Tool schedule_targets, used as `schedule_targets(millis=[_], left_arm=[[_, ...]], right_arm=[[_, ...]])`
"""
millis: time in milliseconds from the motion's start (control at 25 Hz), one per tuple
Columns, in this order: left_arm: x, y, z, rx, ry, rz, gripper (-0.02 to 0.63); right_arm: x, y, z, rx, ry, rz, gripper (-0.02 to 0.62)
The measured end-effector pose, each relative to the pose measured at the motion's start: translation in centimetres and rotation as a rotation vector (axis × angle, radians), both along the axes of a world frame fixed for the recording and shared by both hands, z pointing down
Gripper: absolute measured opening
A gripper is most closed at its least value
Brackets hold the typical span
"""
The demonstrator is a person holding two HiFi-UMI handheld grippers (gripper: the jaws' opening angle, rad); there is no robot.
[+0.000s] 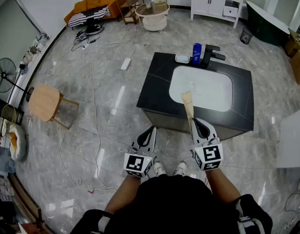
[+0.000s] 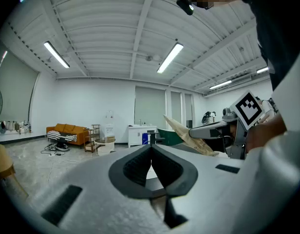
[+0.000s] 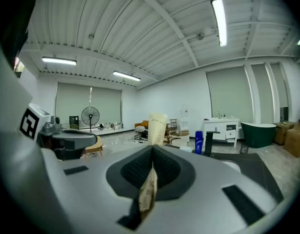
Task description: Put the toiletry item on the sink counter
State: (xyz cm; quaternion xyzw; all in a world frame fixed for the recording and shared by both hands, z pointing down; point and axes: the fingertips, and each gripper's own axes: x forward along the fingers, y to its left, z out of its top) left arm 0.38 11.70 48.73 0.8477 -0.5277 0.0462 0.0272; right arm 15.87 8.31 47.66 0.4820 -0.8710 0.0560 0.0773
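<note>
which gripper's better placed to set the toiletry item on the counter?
Right. The right gripper is shut on the beige toiletry tube, reaching over the sink counter; the left gripper is shut, empty, short of it.

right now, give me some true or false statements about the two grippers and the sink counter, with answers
1. The right gripper is shut on the tan toiletry item. True.
2. The left gripper holds a blue bottle. False: its jaws are together with nothing between them, and the blue bottle stands on the sink counter.
3. The tan toiletry item already lies on the sink counter. False: it is held in the right gripper, not set down.
4. A black faucet stands right beside the blue bottle. True.
</note>
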Motion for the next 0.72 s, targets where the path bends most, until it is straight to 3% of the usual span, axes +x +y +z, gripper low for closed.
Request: schedule_targets(millis=[720], left_arm=[[1.6, -1.5, 1.3, -0.008, 0.016, -0.061, 0.008]], right_arm=[[1.7, -2.0, 0.0, 0.034, -0.045, -0.040, 0.008]])
